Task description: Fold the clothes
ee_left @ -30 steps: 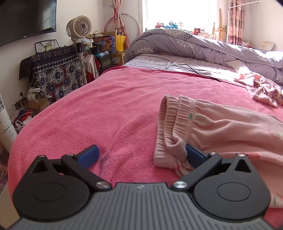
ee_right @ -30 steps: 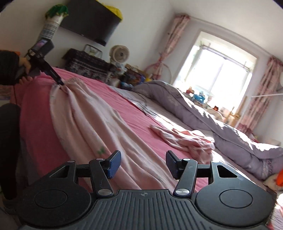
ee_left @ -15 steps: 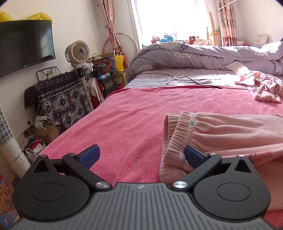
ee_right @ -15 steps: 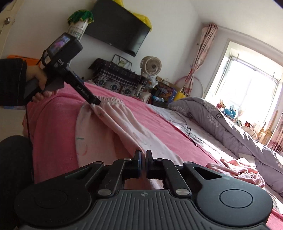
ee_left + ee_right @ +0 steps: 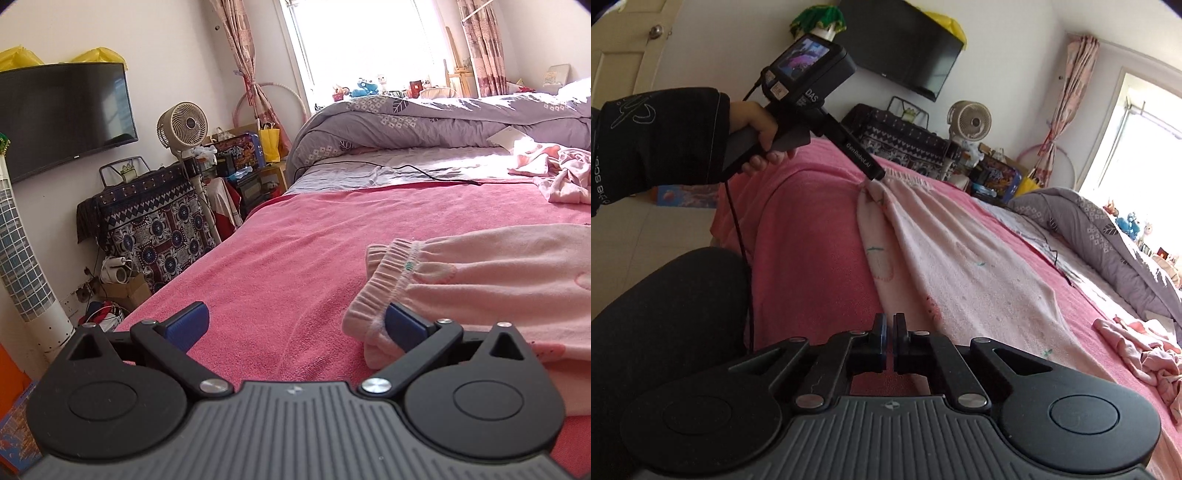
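Pale pink trousers (image 5: 498, 280) lie stretched across the pink bed cover (image 5: 295, 240). My left gripper (image 5: 295, 323) stands wide open at the waistband (image 5: 391, 273); its right pad (image 5: 402, 326) rests against the gathered elastic edge, and its left pad lies over bare cover. In the right wrist view the trousers (image 5: 960, 266) run in long ridges from the left gripper's fingertip (image 5: 877, 173) down to my right gripper (image 5: 889, 332). That gripper is shut, with the trouser cloth leading into its pads; the pinch itself is hidden.
A crumpled pink garment (image 5: 554, 177) lies farther up the bed, beside a rumpled purple duvet (image 5: 443, 118) and a black cable (image 5: 406, 170). A person's hand (image 5: 757, 122) and dark sleeve hold the left gripper; a dark leg (image 5: 665, 314) is at the bed's edge. Clutter stands left of the bed.
My right gripper went from open around the trouser cloth to shut on it and shifted along the bed. The left gripper stayed open at the waistband while its view tipped upward.
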A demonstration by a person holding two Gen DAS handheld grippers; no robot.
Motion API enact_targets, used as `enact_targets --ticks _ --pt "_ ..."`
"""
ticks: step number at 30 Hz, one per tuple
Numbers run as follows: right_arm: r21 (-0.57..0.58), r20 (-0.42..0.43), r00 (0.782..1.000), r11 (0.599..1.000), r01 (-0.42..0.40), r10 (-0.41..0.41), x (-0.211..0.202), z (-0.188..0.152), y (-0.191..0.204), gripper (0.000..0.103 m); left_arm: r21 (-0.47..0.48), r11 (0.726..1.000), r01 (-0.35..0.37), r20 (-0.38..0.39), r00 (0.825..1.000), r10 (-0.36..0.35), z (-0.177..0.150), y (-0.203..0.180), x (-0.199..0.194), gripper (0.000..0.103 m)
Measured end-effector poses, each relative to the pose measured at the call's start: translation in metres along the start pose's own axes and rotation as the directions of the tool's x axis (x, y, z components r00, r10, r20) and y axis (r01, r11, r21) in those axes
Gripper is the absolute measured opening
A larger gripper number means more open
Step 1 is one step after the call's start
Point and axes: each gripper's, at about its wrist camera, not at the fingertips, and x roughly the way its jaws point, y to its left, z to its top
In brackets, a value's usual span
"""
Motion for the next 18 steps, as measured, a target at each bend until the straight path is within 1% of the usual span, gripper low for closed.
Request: enact_targets --ticks 1,2,3,4,5,8,9,11,12,13,14,15,16,18 --pt "-0.016 0.02 0.999 0.999 0.036 -0.036 -0.001 0.002 0.001 0.01 -0.003 1.0 0.001 0.001 1.0 -0.001 0.001 0.0 0.0 0.103" --pt "-0.035 0.038 0.997 0.997 0.073 -0.072 -0.001 0.004 0.001 0.019 -0.008 1.0 0.002 0.003 1.0 -0.002 0.002 0.001 0.0 0.103" --pt "-0.06 0.043 0.993 0.992 0.109 -0.106 0.001 0.004 0.002 0.024 -0.014 1.0 0.005 0.005 1.0 -0.005 0.003 0.002 -0.001 0.103" --pt "-0.072 0.039 0.991 0.988 0.134 -0.131 0.006 0.004 0.001 0.034 -0.019 1.0 0.007 0.006 1.0 -0.007 0.004 0.003 -0.001 0.103" --pt "-0.082 0.034 0.988 0.985 0.154 -0.152 0.01 0.004 0.0 0.035 -0.024 1.0 0.01 0.008 1.0 -0.009 0.005 0.004 -0.001 0.103" --pt "-0.1 0.001 0.984 0.979 0.176 -0.177 0.021 -0.005 0.001 0.035 -0.035 0.999 -0.004 0.017 1.0 0.004 0.009 0.005 -0.002 0.103" --pt "-0.111 0.001 0.984 0.978 0.179 -0.18 0.022 -0.007 0.002 0.035 -0.033 0.998 -0.047 0.021 0.999 0.047 0.01 0.006 -0.003 0.103" --pt "-0.143 0.012 0.98 0.97 0.196 -0.196 0.024 -0.009 0.006 0.035 -0.035 0.995 -0.098 0.022 0.995 0.099 0.012 0.011 -0.002 0.102" --pt "-0.163 0.017 0.978 0.964 0.209 -0.209 0.025 -0.01 0.008 0.035 -0.055 0.994 -0.097 0.014 0.995 0.097 0.013 0.016 0.0 0.102" --pt "-0.184 0.023 0.975 0.957 0.223 -0.222 0.026 -0.011 0.01 0.03 -0.087 0.992 -0.088 -0.001 0.996 0.088 0.012 0.022 0.001 0.102" --pt "-0.201 0.026 0.972 0.951 0.235 -0.234 0.027 -0.012 0.011 0.017 -0.11 0.991 -0.079 -0.012 0.997 0.079 0.012 0.026 0.002 0.102" --pt "-0.207 0.023 0.969 0.947 0.244 -0.244 0.029 -0.013 0.011 0.012 -0.123 0.99 -0.074 -0.016 0.997 0.073 0.01 0.029 0.002 0.102" --pt "-0.21 0.019 0.968 0.945 0.25 -0.251 0.031 -0.014 0.011 0.01 -0.126 0.989 -0.076 -0.016 0.997 0.075 0.009 0.03 0.001 0.102" --pt "-0.183 0.012 0.973 0.956 0.229 -0.231 0.031 -0.014 0.008 0.007 -0.119 0.989 -0.082 -0.015 0.997 0.081 0.006 0.03 0.0 0.102"
